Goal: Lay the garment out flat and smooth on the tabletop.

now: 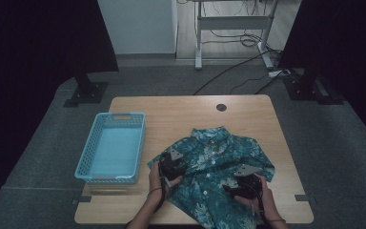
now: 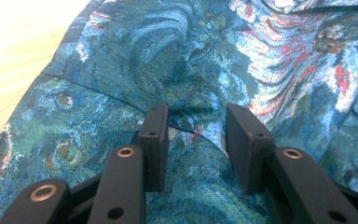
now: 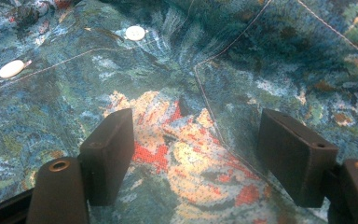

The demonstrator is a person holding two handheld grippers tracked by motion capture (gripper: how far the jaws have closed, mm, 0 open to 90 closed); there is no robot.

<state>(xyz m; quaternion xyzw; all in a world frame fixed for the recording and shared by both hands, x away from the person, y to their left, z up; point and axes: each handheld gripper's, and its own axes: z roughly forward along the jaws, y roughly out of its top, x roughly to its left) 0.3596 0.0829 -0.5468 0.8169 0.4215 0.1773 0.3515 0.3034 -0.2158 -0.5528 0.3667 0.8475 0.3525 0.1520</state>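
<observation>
Starting out: shirt (image 1: 214, 167) flat and unfolded, basket (image 1: 86, 157) empty, left gripper (image 2: 196, 140) half-open over a ridge, probably ungripped, right gripper (image 3: 200, 149) wide apart.

Probably lab: black curtains (image 1: 38, 38), cables (image 1: 238, 43)

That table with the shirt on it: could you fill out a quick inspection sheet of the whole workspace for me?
Surface: wooden table, with a round hole near the far edge.
Job's things: patterned blue-green shirt lying spread, buttoned, collar toward the far side.
Clutter: empty light blue basket beside the shirt.
Grippers: left gripper down on a shirt sleeve, a ridge of cloth between jaws that stand apart; right gripper open over the shirt front near the pocket.
Cables: one trails from each gripper; more cables on the floor beyond the table.
Surroundings: grey floor, dark curtains both sides, a white desk frame behind.
</observation>
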